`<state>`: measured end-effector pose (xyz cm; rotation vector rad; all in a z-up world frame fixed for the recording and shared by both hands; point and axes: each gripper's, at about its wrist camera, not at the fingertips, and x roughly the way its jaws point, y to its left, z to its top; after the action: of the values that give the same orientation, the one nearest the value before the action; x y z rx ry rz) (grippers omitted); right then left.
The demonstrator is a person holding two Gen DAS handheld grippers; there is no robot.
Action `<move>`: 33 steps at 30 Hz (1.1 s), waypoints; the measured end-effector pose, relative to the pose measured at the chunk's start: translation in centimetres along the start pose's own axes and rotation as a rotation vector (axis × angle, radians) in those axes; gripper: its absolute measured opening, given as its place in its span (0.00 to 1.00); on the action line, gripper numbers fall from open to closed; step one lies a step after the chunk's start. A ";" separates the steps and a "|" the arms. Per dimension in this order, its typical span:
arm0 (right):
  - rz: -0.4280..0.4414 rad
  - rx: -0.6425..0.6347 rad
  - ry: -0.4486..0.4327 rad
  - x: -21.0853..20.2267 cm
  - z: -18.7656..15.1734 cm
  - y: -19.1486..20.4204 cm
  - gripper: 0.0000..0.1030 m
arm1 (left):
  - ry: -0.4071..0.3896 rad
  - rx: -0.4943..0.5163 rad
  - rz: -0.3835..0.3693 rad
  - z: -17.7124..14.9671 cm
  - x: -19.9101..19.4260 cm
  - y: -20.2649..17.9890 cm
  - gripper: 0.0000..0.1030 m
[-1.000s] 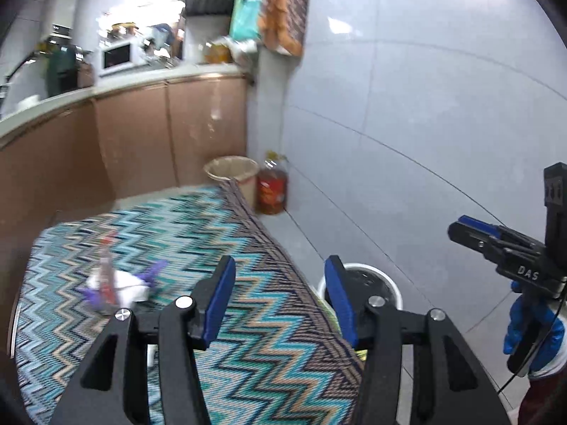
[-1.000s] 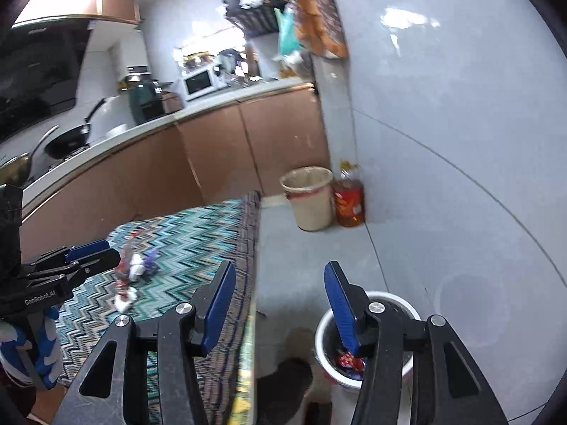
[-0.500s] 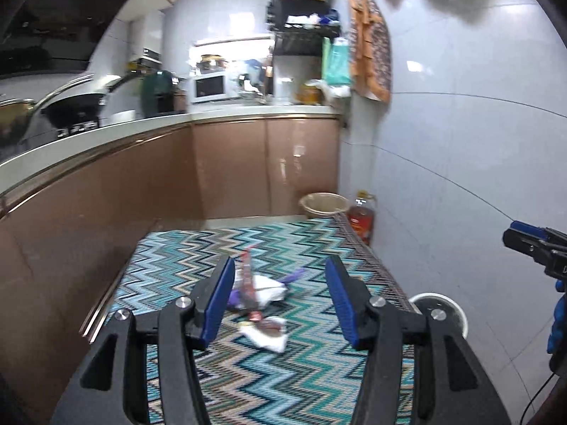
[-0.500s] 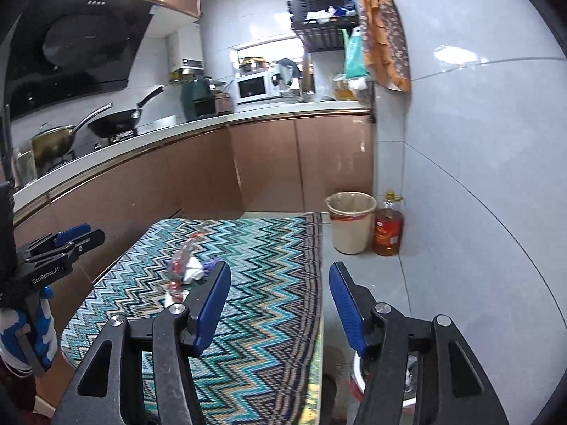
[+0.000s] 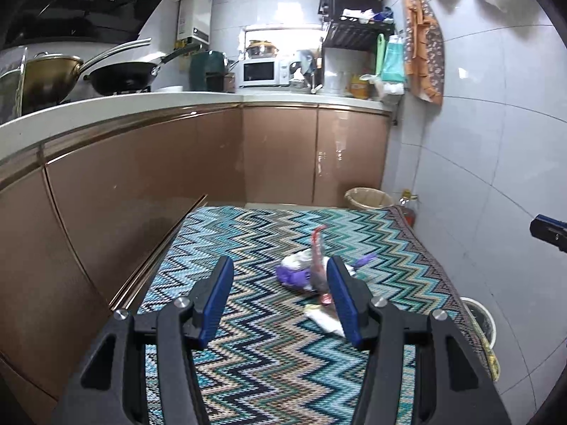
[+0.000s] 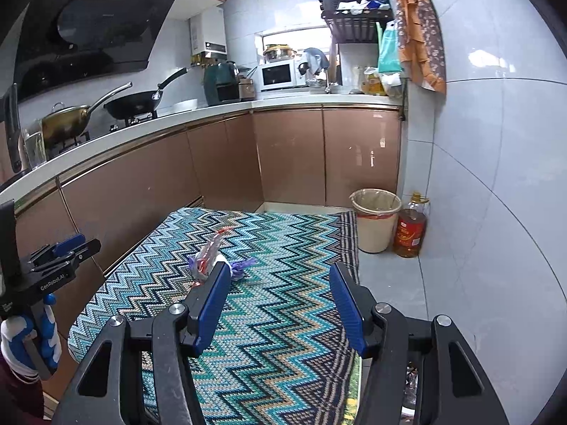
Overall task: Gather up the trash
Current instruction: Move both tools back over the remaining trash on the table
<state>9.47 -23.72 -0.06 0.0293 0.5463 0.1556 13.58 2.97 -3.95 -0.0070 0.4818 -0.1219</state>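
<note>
Left gripper (image 5: 280, 297): jaws stand wide apart, nothing between the blue pads. It hangs above the near half of the zigzag cloth (image 5: 248, 361) that covers the table. In the right wrist view the same tool shows at the left edge (image 6: 76, 246), held by a blue-and-white gloved hand (image 6: 30, 336).

Right gripper (image 6: 276, 304): jaws likewise wide apart and empty. It hangs over the near right part of the cloth, close to the right edge. Only its blue tip shows in the left wrist view (image 5: 549, 230), off the table's right side against the tiled wall.

Trash: a small heap lies on the cloth near its middle, toward the far right half. It consists of a crumpled white tissue (image 5: 301, 260), a purple wrapper (image 5: 294, 278) touching it, and a clear wrapper with red print (image 5: 317, 258) standing tilted upright out of the heap. A second white tissue (image 5: 324, 320) lies just beside the heap, nearer the camera, partly hidden by the left gripper's right finger. In the right wrist view the heap (image 6: 212, 258) sits just beyond the left finger of that gripper.

Bins: a white bin (image 5: 480, 318) stands on the floor just off the cloth's right edge; only its rim shows. A beige lined bin (image 6: 375, 219) stands on the floor beyond the far right corner, with an oil bottle (image 6: 411, 230) just beside it against the wall.
</note>
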 end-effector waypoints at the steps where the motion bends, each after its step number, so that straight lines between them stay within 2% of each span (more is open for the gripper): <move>1: 0.002 -0.003 0.006 0.3 0.0 0.2 0.54 | 0.007 -0.001 0.006 -0.2 0.3 0.3 0.51; 13: 0.035 -0.006 0.086 5.0 -0.4 0.7 0.54 | 0.083 0.002 0.036 -1.3 3.9 1.6 0.51; 33: 0.113 -0.001 0.249 14.5 -2.1 0.6 0.54 | 0.263 0.014 0.018 -3.6 12.7 1.0 0.51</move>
<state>20.53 -20.90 -9.28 0.0400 0.7936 0.2717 23.16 2.50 -13.01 0.0271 0.7433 -0.1090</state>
